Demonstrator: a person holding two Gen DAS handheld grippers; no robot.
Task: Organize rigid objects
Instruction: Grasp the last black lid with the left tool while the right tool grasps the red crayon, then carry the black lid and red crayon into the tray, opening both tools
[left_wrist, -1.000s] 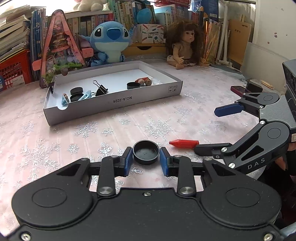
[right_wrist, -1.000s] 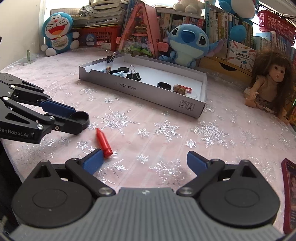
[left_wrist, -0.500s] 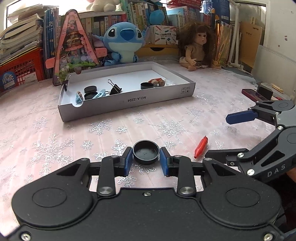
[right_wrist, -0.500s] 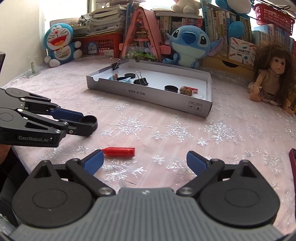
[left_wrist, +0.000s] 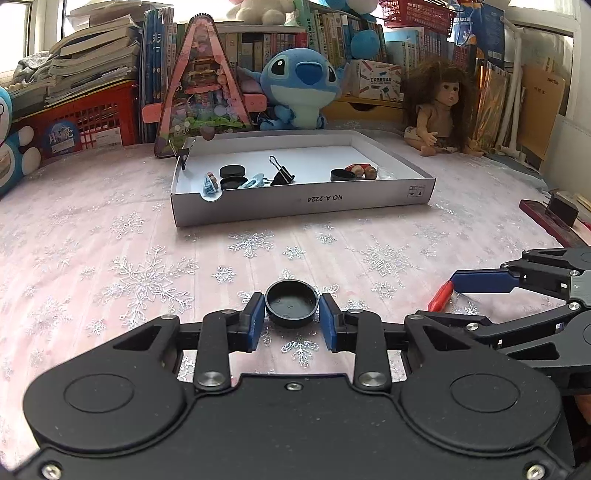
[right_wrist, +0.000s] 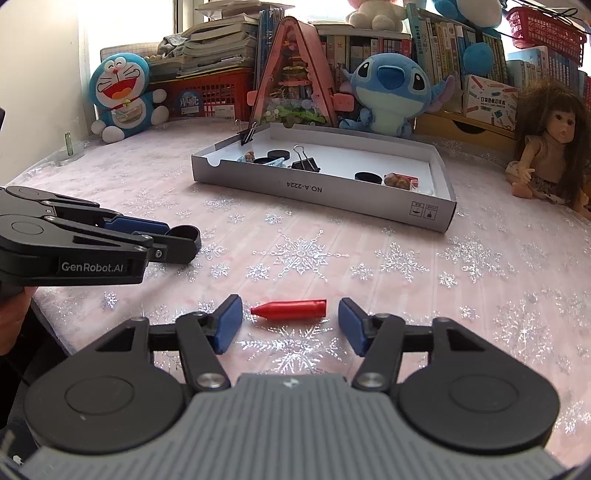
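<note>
Between your right claw's (right_wrist: 290, 323) closing jaws, wide a second ago, lies the red crayon (right_wrist: 290, 309), untouched on the tablecloth (right_wrist: 332, 258). Your left claw (left_wrist: 291, 321) holds the black cap (left_wrist: 291, 302); both likely go to the tray (right_wrist: 369, 208) next.

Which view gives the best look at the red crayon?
The right wrist view: the red crayon lies whole on the tablecloth between the closing jaws of the right gripper, untouched. The left wrist view shows only its end, beside a blue pad.
</note>
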